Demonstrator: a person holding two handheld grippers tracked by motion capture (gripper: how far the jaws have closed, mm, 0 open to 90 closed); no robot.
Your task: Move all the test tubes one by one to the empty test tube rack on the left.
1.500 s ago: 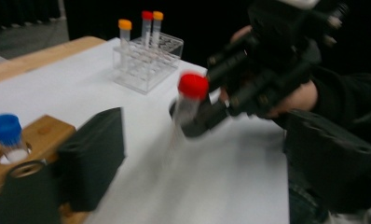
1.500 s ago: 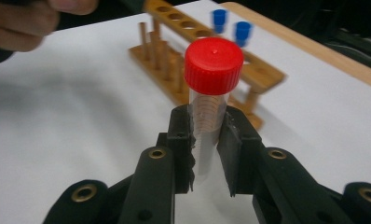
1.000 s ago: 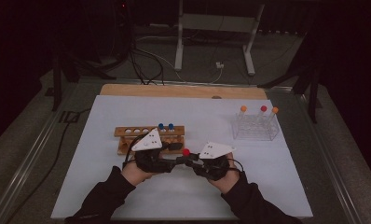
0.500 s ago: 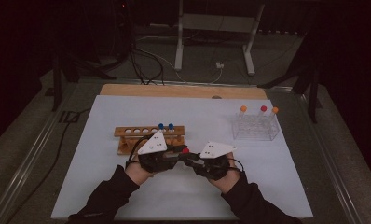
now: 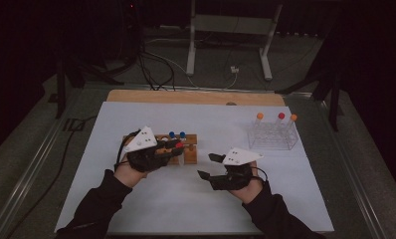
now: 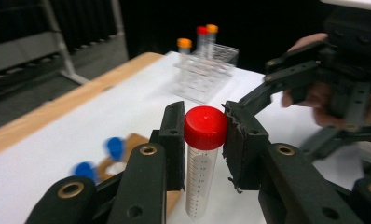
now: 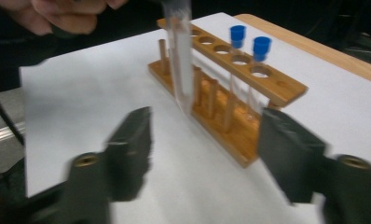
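Observation:
My left gripper (image 5: pixel 177 145) is shut on a clear tube with a red cap (image 6: pixel 205 127), which hangs upright between the jaws. It sits just above the near side of a wooden rack (image 5: pixel 188 141) that holds two blue-capped tubes (image 5: pixel 176 135). In the right gripper view the held tube (image 7: pixel 181 70) hangs in front of the wooden rack (image 7: pixel 242 95), its tip near the rack's base. My right gripper (image 5: pixel 207 166) stands open to the right of the rack with nothing in it, and its jaws (image 7: pixel 209 154) are spread wide.
A clear plastic rack (image 5: pixel 273 139) with two orange-capped tubes and one red-capped tube stands at the back right of the white mat (image 5: pixel 136 209). A wooden strip (image 5: pixel 196 97) runs along the far edge. Cables and a metal stand lie beyond the table.
The two grippers were together at the middle around the red-capped tube. The right gripper has let go and drawn away to the right. The left has carried the tube over to the wooden rack.

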